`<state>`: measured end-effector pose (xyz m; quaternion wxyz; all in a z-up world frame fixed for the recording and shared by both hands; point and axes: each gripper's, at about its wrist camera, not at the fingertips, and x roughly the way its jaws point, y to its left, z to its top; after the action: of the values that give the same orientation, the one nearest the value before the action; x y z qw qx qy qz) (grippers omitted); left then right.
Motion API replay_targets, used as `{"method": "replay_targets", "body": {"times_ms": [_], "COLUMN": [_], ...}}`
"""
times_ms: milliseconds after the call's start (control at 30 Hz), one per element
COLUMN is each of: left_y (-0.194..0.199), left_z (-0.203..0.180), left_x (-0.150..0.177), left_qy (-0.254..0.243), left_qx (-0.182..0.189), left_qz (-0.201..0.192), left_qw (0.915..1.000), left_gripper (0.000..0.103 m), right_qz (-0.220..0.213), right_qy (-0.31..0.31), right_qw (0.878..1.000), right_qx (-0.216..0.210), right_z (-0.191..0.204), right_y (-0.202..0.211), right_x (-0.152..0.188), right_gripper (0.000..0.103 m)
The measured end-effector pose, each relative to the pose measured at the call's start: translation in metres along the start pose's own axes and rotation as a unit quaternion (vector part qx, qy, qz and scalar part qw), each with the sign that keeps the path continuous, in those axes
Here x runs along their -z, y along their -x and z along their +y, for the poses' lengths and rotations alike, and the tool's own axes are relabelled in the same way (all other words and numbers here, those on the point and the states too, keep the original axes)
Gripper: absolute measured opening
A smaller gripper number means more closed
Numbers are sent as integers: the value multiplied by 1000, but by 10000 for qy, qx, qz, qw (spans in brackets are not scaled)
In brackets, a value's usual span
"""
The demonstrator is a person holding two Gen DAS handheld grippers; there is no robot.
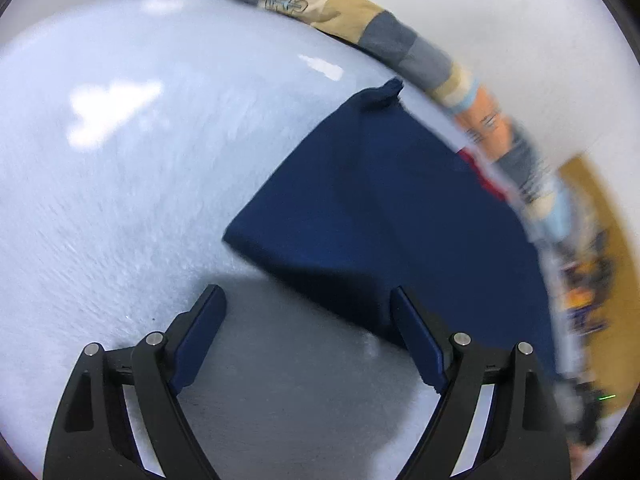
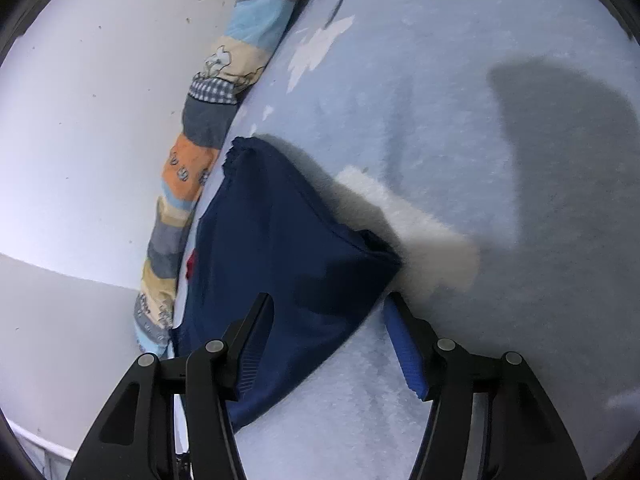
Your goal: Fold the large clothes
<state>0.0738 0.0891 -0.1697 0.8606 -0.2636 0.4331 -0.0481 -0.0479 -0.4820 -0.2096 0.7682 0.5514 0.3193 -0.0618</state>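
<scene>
On the pale blue, fuzzy-textured bed surface (image 1: 120,200) lies the dark navy blue knitted garment (image 1: 380,208), folded into a roughly triangular heap, one ribbed cuff-like tip (image 1: 386,92) pointing toward the far edge. Along that edge runs a long patchwork bolster of grey, light blue, beige and orange fabric panels (image 1: 400,36), pressed against a plain white wall (image 1: 520,8). A small red patch (image 2: 192,264) shows at the garment's side nearest the bolster (I cannot tell whether it is a label or another cloth).

My left gripper (image 1: 308,300) hovers over the bed with its jaws spread wide; nothing sits between them but bare bedding, and the garment's near corner lies just beside the right-hand finger. The left wrist view is smeared with blur, especially at the right margin.

My right gripper (image 2: 328,304) stands with its jaws partly apart, straddling the lower portion of the garment: the left-hand finger lies over the navy fabric, while the blue ridged pad (image 2: 404,348) of the other finger stands clear on the bedding, just beside the garment's edge. The pads do not press on the cloth. A dark shadow (image 2: 560,128) falls across the bed beyond.
</scene>
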Motion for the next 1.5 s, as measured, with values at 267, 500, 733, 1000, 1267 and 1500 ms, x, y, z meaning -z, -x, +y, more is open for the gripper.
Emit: {"method": "replay_targets", "body": {"times_ms": [267, 500, 733, 1000, 1267, 1500], "left_y": [-22, -51, -10, 32, 61, 106], "left_z": [11, -9, -25, -12, 32, -6], "left_x": [-27, -50, -39, -18, -19, -54], "left_qy": [605, 759, 51, -204, 741, -119], "left_qx": [969, 381, 294, 407, 213, -264], "left_qz": [43, 77, -205, 49, -150, -967], "left_qw": [9934, 9964, 9993, 9990, 9969, 9949], "left_gripper": [87, 31, 17, 17, 40, 40], "right_qz": [-44, 157, -141, -3, 419, -508], "right_qy": [67, 84, 1398, 1739, 295, 1550], "right_qw": [9991, 9987, 9900, 9848, 9944, 9827], "right_qx": [-409, -476, -141, -45, 928, 873], "right_z": [3, 6, 57, 70, 3, 63], "right_y": [-16, -41, -7, 39, 47, 90], "right_x": [-4, -21, -9, 9, -3, -1], "right_gripper": [55, 15, 7, 7, 36, 37]}}
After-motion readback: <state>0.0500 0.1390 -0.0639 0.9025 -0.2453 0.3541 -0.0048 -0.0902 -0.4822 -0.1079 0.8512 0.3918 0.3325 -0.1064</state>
